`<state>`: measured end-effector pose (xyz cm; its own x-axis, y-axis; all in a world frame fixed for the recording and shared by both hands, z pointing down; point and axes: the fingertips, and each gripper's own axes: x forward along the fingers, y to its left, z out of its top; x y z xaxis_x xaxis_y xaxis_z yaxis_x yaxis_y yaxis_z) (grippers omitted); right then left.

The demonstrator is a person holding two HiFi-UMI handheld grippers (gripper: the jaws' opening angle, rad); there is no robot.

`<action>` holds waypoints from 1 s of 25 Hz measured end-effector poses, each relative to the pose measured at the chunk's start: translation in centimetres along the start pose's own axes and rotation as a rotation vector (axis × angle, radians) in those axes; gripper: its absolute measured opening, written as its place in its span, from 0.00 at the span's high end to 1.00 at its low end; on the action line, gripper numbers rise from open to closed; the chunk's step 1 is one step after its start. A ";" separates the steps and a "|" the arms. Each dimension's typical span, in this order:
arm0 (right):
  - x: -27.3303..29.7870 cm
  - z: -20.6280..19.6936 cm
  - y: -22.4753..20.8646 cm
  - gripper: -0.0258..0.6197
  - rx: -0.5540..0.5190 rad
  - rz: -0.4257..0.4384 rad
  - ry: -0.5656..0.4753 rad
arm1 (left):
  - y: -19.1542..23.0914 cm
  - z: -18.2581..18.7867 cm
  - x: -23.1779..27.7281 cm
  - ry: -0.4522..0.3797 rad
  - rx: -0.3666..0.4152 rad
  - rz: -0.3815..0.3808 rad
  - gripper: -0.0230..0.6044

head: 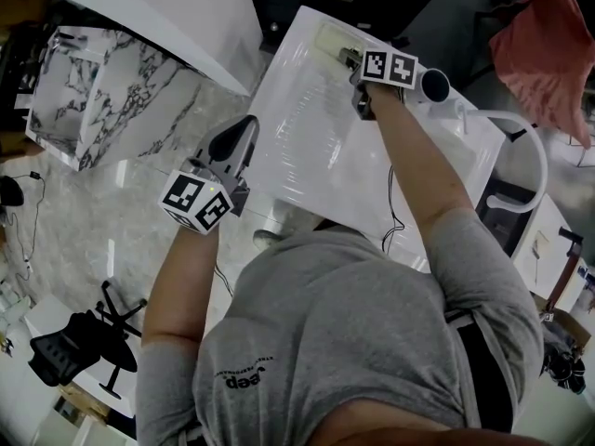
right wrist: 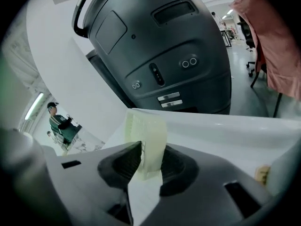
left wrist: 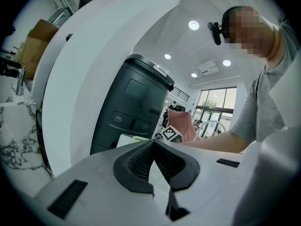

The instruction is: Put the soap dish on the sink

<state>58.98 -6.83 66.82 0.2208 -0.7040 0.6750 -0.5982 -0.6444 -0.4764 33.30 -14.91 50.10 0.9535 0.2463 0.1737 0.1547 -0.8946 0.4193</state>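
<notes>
The soap dish (right wrist: pixel 146 133) is pale green and translucent with a ribbed side. It stands on edge between the pads of my right gripper (right wrist: pixel 149 149), filling the gap, and its lower edge is down at the white sink (right wrist: pixel 225 131). In the head view the right gripper (head: pixel 351 63) reaches to the sink's far corner, where the soap dish (head: pixel 333 40) shows on the back rim of the sink (head: pixel 307 147). My left gripper (head: pixel 234 140) hovers at the sink's near left edge, its jaws meeting at the tips with nothing in them (left wrist: pixel 153 145).
A tall dark grey machine (right wrist: pixel 160 55) stands right behind the sink. A marble-topped counter (head: pixel 102 91) lies to the left, a red cloth (head: pixel 548 45) hangs at the back right, and a black office chair (head: pixel 84 351) stands on the floor below.
</notes>
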 end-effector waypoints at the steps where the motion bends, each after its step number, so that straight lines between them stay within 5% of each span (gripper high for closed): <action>1: 0.1 -0.1 -0.2 0.71 -0.018 -0.022 0.012 | 0.0 0.1 -0.1 -0.002 -0.001 0.000 0.94; 8: 0.1 -0.4 -1.1 0.65 -0.076 -0.121 0.031 | 0.4 0.4 -0.7 -0.010 -0.009 0.007 0.94; 25: -0.2 -0.7 -0.8 0.63 -0.139 -0.103 0.059 | 0.3 0.0 -1.5 -0.006 -0.020 0.003 0.94</action>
<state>58.85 -5.98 67.44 0.2436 -0.6151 0.7499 -0.6764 -0.6618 -0.3232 31.96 -15.57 50.01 0.9555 0.2411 0.1701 0.1462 -0.8877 0.4367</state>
